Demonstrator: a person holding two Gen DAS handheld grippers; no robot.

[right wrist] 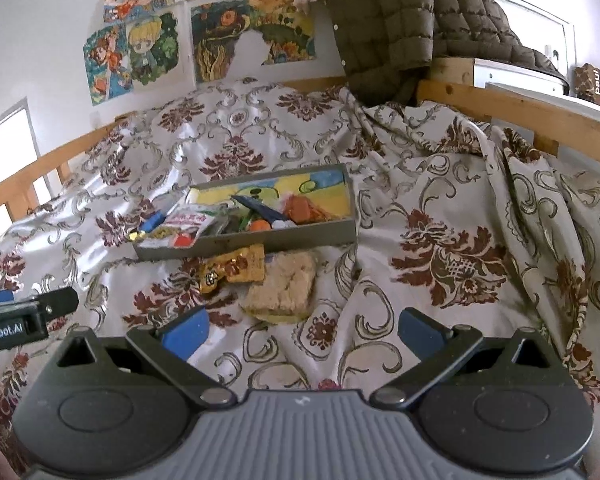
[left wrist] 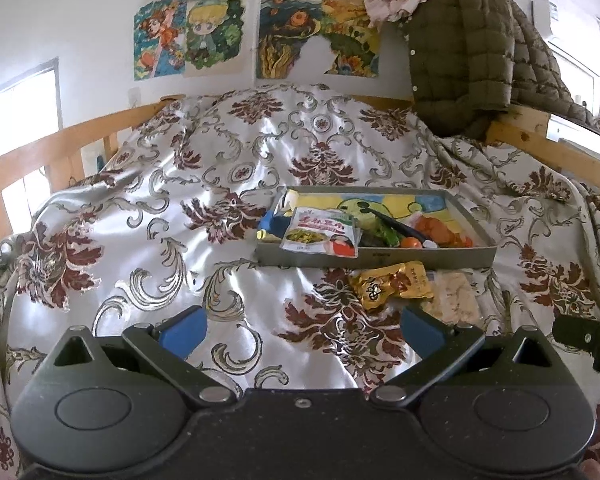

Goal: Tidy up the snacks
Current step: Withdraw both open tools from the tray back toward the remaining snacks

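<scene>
A grey tray (left wrist: pixel 380 258) (right wrist: pixel 276 236) with a cartoon-printed bottom lies on the patterned bedspread and holds several snack packets, among them a white pickle pouch (left wrist: pixel 320 232) (right wrist: pixel 188 220). In front of the tray lie a gold snack packet (left wrist: pixel 392 284) (right wrist: pixel 232 268) and a clear bag of pale crackers (left wrist: pixel 456 296) (right wrist: pixel 284 284). My left gripper (left wrist: pixel 302 332) hovers open over the bedspread, short of the gold packet, holding nothing. My right gripper (right wrist: pixel 304 330) is open too, just short of the cracker bag, and empty.
A wooden bed rail (left wrist: pixel 40 148) (right wrist: pixel 520 108) runs along both sides. An olive quilted jacket (left wrist: pixel 464 52) (right wrist: pixel 388 20) hangs over the far right corner. Cartoon posters (left wrist: pixel 192 36) cover the wall behind. Rumpled bedspread folds (right wrist: pixel 520 208) rise on the right.
</scene>
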